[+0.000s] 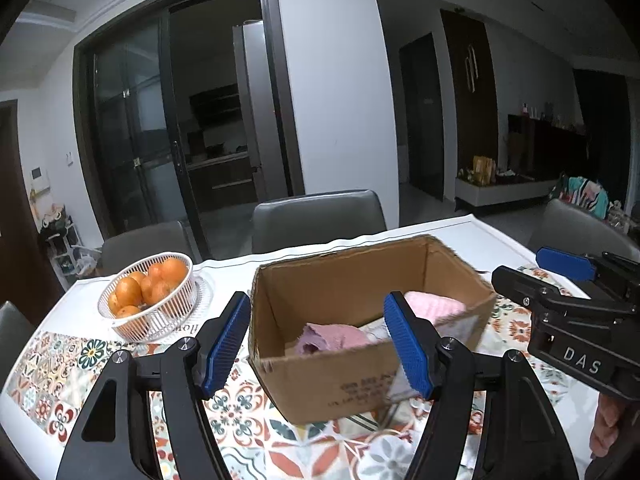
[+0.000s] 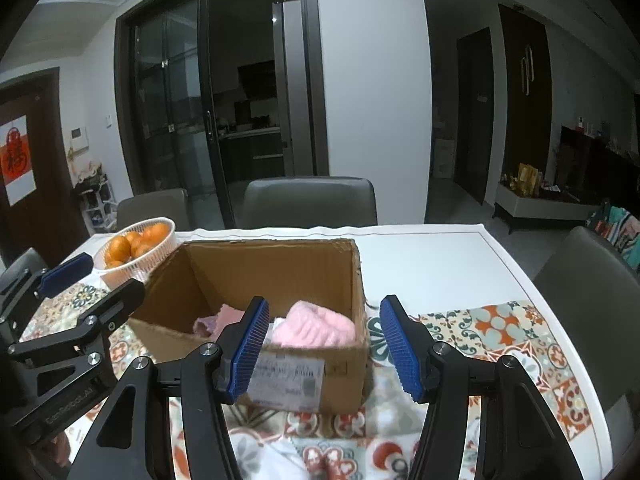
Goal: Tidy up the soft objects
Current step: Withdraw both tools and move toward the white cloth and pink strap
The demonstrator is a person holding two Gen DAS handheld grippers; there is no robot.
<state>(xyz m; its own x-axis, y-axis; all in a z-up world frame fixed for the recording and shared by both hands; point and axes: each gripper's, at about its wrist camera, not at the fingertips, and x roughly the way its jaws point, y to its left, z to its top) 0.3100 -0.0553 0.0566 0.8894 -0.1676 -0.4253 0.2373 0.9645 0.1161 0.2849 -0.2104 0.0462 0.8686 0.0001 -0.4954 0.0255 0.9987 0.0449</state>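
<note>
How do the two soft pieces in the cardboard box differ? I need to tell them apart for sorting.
The light pink knit piece is paler and puffier, lying toward the box's right side; the mauve cloth is darker, flatter and crumpled, toward the left. Both lie loose inside the cardboard box, with nothing gripping them.

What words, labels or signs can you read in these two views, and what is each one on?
"DAS": black right gripper body.
Raised lettering on black left gripper body: blurred.
Print on brown cardboard box: too blurred.
White shipping label: blurred.
Red poster on door: one character, unclear.
</note>
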